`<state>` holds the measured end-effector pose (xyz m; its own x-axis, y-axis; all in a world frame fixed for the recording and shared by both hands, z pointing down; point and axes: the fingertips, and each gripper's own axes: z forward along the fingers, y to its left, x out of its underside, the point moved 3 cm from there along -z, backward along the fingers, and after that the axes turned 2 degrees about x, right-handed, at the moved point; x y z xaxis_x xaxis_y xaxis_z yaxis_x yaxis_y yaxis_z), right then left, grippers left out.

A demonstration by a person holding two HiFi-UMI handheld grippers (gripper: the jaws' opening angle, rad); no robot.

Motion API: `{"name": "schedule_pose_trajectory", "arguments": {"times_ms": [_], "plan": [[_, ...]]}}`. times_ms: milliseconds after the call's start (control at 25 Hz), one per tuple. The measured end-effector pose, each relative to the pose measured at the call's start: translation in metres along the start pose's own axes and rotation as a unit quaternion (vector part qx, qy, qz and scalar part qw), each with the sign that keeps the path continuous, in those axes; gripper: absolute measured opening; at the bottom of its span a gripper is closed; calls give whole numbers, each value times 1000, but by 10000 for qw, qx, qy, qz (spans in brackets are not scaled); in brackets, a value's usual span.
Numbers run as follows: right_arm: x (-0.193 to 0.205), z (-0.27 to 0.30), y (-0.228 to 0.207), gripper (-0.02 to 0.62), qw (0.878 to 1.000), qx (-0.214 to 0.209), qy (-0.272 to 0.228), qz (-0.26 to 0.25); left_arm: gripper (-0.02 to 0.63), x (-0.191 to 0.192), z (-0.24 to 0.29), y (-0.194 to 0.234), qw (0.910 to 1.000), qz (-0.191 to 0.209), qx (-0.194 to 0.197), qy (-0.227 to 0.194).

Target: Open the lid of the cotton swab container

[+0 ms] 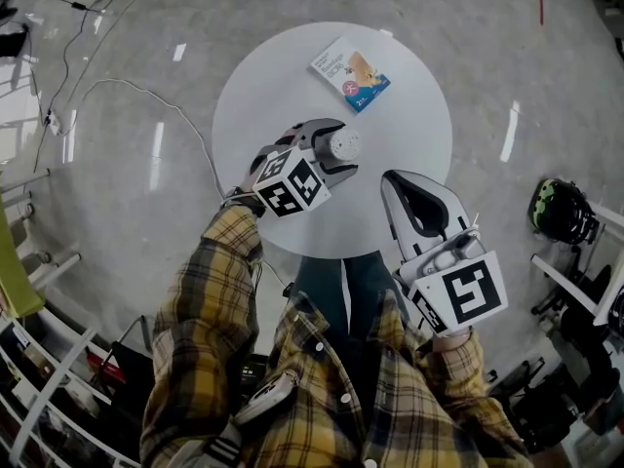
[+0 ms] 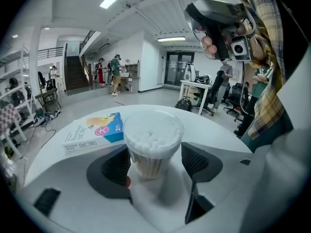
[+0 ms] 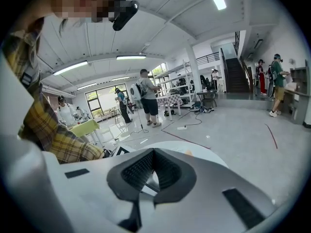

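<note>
Look first at the left tongs [image 1: 339, 148] — wide apart, with the cotton swab container [image 2: 153, 132] standing upright between the two jaws, near the middle of the round desk [image 1: 283, 76]. No squeeze yet, by the look of it; a little gap on each side of the cup. Lid [image 2: 154, 119] on top, shut over the white tips.

Now the right tongs [image 1: 398, 183]: shut tight, nothing inside, hanging over the near edge of the desk, a bit to the right of the cup.

To do this step well: close the left tongs slowly on the low part of the cup, under the lid, never on the lid. Squeeze just enough to stop a slip — thin clear plastic, likely to bend or pop out. Keep the cup flat on the desk. Then bring the right tongs over, open them, and take the rim of the lid. Lift or pry gently, to avoid a spill of swabs.

Room to move: plenty. Only a flat blue and white packet [image 1: 351, 74] on the far side of the desk, well apart from the cup. Bare desk all around the tongs. Mind the edge on the near side, close under the right tongs; push nothing that way. Keep the two tongs from bumping, being near each other already.
</note>
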<state>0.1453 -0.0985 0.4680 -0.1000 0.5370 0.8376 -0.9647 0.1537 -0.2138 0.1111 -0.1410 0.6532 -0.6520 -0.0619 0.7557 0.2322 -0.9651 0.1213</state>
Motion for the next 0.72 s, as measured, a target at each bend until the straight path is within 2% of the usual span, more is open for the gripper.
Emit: {"name": "schedule_pose_trajectory", "arguments": {"times_ms": [120, 200, 440, 720], "plan": [[0, -1, -2, 16, 10000, 29, -16, 11, 321, 2, 2, 2, 9998, 122, -152, 66], [0, -1, -4, 17, 10000, 55, -19, 28, 275, 3, 2, 3, 9996, 158, -217, 79], [2, -3, -6, 17, 10000, 81, -14, 37, 272, 1, 5, -1, 9996, 176, -190, 104], [-1, -7, -9, 17, 10000, 73, 3, -4, 272, -21, -1, -5, 9992, -91, -370, -98]]}}
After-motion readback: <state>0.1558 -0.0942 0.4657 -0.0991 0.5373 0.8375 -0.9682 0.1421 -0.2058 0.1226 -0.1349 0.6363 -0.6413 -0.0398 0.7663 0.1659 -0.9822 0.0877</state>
